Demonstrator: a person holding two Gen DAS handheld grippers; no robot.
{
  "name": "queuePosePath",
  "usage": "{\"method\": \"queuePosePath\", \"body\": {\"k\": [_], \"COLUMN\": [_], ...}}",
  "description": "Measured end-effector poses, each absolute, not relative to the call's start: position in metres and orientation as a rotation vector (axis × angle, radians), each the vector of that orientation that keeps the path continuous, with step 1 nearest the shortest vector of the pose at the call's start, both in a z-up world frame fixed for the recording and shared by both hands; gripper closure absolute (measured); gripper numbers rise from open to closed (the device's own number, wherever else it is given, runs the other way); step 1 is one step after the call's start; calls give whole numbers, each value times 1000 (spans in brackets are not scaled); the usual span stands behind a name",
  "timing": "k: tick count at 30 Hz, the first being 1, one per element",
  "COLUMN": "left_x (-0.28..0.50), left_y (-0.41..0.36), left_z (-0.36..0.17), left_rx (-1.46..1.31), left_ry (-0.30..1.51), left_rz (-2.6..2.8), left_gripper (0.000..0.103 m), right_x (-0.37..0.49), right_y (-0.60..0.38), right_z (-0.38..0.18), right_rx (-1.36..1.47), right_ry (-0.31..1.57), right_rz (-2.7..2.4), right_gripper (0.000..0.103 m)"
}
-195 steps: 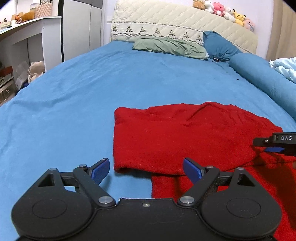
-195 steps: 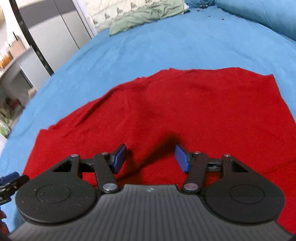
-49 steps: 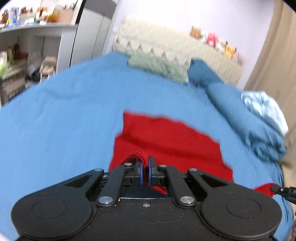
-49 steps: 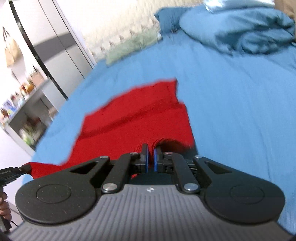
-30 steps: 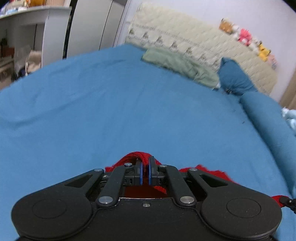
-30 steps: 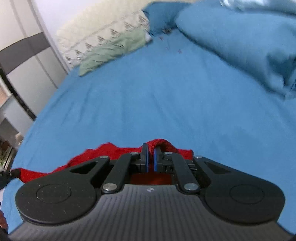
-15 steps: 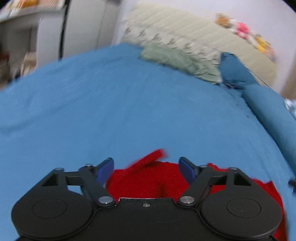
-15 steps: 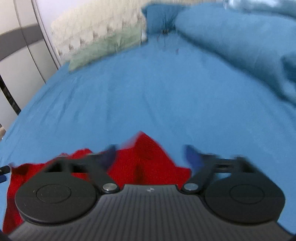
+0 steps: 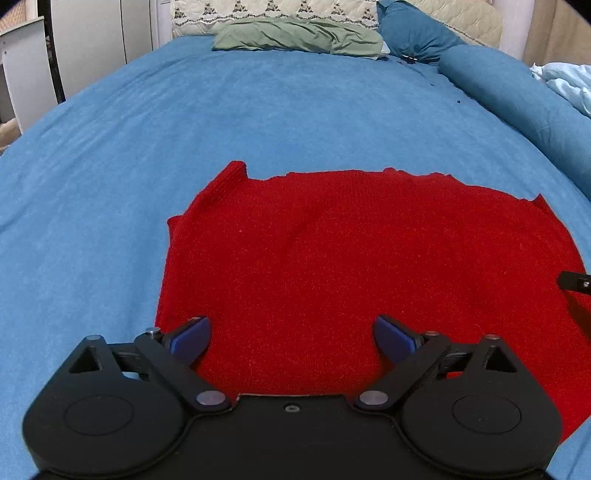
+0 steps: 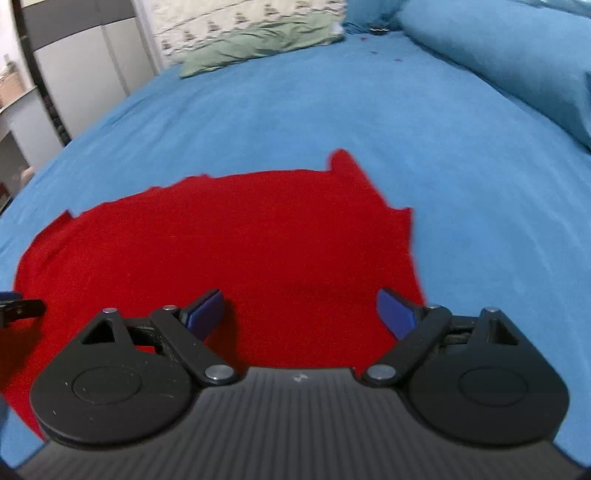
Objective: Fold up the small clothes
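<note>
A red knitted garment [image 9: 351, 258] lies folded flat on the blue bedspread [image 9: 258, 110], its far edge slightly ragged with small corners sticking out at both ends. My left gripper [image 9: 291, 338] is open and empty, hovering over the garment's near left part. My right gripper [image 10: 301, 312] is open and empty over the garment [image 10: 229, 240] near its right edge. The tip of the right gripper shows at the right edge of the left wrist view [image 9: 576, 282]; the left gripper's tip shows at the left edge of the right wrist view [image 10: 18, 304].
A green pillow [image 9: 295, 37] and a dark blue pillow [image 9: 410, 33] lie at the quilted headboard [image 9: 277, 13]. A rolled blue duvet [image 9: 524, 99] runs along the right side. A wardrobe [image 9: 92, 44] and white desk [image 9: 18, 74] stand left of the bed.
Both grippers were shut on the garment's edge and carried it forward over itself. They have since opened and let it go, and the garment now lies flat, folded over.
</note>
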State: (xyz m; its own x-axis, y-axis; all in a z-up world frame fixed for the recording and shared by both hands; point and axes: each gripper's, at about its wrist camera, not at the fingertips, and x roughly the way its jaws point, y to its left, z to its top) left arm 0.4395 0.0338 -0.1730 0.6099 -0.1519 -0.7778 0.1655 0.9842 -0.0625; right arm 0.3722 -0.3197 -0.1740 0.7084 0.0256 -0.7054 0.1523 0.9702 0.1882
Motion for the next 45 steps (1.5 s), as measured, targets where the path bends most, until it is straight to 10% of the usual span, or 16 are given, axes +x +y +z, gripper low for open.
{"method": "queuePosePath", "body": {"k": [15,26,32,39,45], "left_x": [376,379,398,404,406], "left_y": [6,-90,-83,-84,-72], "left_z": [-110,-149,-173,-184,-180], "left_rx": [113,180,167,183,138], "left_ry": [843,896,948,963,976], "left_rz": [-200,-299,-248,-242,-270], "left_gripper": [4,4,4,1,2], "right_x": [288,278,284,284,295], "right_y": [-345,-334,-326,-313,-335], "right_z": [-101,-149,-174,-171,-140], "right_rx": [136,129,129,155,523], "right_ry": [756,827,810,818,809], "right_rz": [-99,-101,-76,-13,-50], "right_gripper": [0,2,17,72,78]}}
